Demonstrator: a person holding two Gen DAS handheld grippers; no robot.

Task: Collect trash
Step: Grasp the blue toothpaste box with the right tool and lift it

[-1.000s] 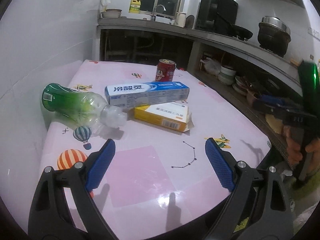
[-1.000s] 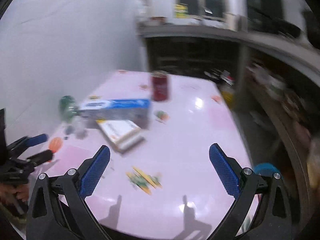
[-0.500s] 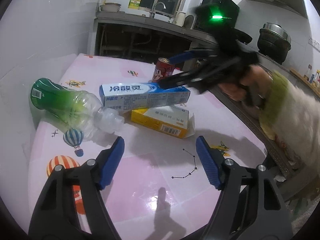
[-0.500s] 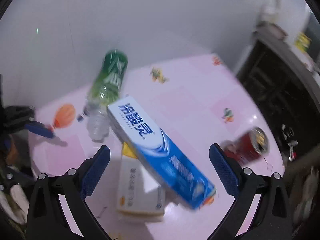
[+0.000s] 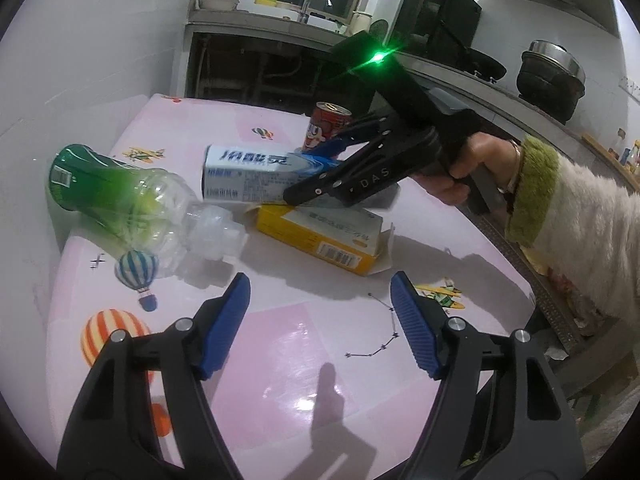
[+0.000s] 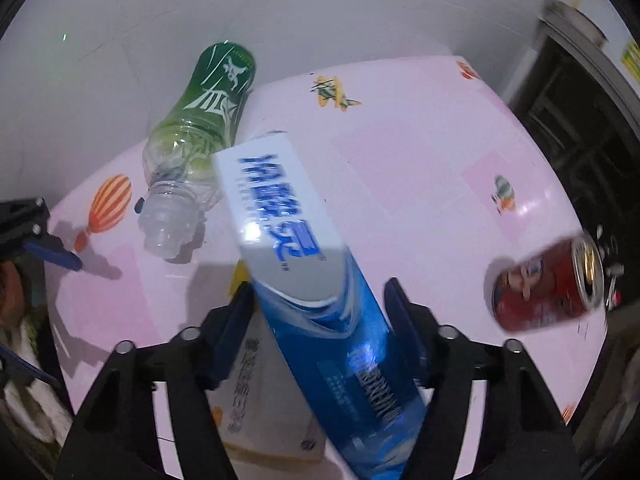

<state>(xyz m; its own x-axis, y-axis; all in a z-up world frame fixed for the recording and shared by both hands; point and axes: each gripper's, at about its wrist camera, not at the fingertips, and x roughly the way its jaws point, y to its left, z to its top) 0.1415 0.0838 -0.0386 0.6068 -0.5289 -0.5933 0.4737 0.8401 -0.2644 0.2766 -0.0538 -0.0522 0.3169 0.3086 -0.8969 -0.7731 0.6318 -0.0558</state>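
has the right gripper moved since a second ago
Yes. In the left wrist view the right gripper has swung in from the right edge to the toothpaste box, in front of the red can. Its jaws are closing around the box.

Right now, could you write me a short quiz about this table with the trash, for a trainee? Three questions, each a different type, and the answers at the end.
1. True or false: the red can is lying on its side.
2. Multiple choice: which thing is between the fingers of the right gripper? A) the green bottle B) the toothpaste box C) the yellow box
3. Fill in: the toothpaste box rests partly on top of the ______ box.

Key:
1. False; it stands upright on the pink table.
2. B; the jaws are closing around it.
3. Yellow.
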